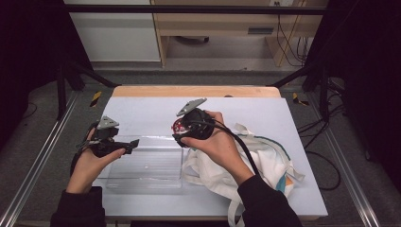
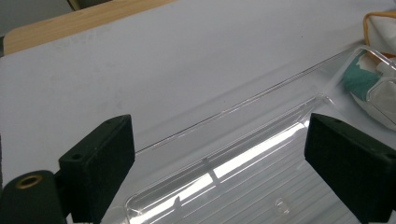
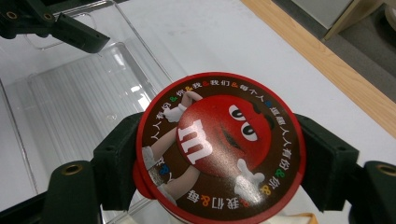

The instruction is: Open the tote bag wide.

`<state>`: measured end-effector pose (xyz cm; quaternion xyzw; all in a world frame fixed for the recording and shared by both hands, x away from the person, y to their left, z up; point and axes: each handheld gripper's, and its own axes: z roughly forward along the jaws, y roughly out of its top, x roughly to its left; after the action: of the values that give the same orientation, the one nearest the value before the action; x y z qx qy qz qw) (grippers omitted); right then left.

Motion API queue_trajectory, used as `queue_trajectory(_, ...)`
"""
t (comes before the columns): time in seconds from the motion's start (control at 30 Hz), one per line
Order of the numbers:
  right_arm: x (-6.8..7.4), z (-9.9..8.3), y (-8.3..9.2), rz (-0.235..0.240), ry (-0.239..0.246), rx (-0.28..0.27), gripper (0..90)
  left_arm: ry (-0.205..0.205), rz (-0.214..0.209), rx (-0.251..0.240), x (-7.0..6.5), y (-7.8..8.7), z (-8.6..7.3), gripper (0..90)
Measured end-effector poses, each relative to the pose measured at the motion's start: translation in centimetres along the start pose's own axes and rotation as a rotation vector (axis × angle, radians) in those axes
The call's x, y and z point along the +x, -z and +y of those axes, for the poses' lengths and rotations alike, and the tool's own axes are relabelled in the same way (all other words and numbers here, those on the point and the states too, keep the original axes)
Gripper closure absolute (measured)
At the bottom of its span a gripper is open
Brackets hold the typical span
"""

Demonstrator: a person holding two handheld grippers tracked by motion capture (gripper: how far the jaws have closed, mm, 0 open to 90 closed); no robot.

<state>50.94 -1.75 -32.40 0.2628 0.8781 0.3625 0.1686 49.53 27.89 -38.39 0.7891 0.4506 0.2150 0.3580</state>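
Glossy printed candy tub lid [image 3: 219,149], clear smooth plastic tray [image 1: 146,165] — cloth bag [image 1: 265,161], perhaps cotton

A white-topped table [image 1: 142,111] with a wooden far edge stands on grey floor [image 1: 38,156] — pale wooden furniture [image 1: 222,19] at the far wall, cables [image 1: 291,42] trailing far right.

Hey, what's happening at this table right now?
A person works with a gripper in each hand. The right gripper is clamped on a round red candy container with a cartoon lid, held above the table near a clear plastic tray. The left gripper hovers open over the tray's edge, holding nothing. A white cloth bag lies crumpled beside the tray, under the right hand. The tray looks empty.
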Motion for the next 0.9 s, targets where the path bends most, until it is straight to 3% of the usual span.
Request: queue_trajectory(0.9,1.5,0.4,-2.3,0.051,-0.012,-0.037,25.9,0.017,0.002,-0.003,0.5,0.1,-0.2,8.0)
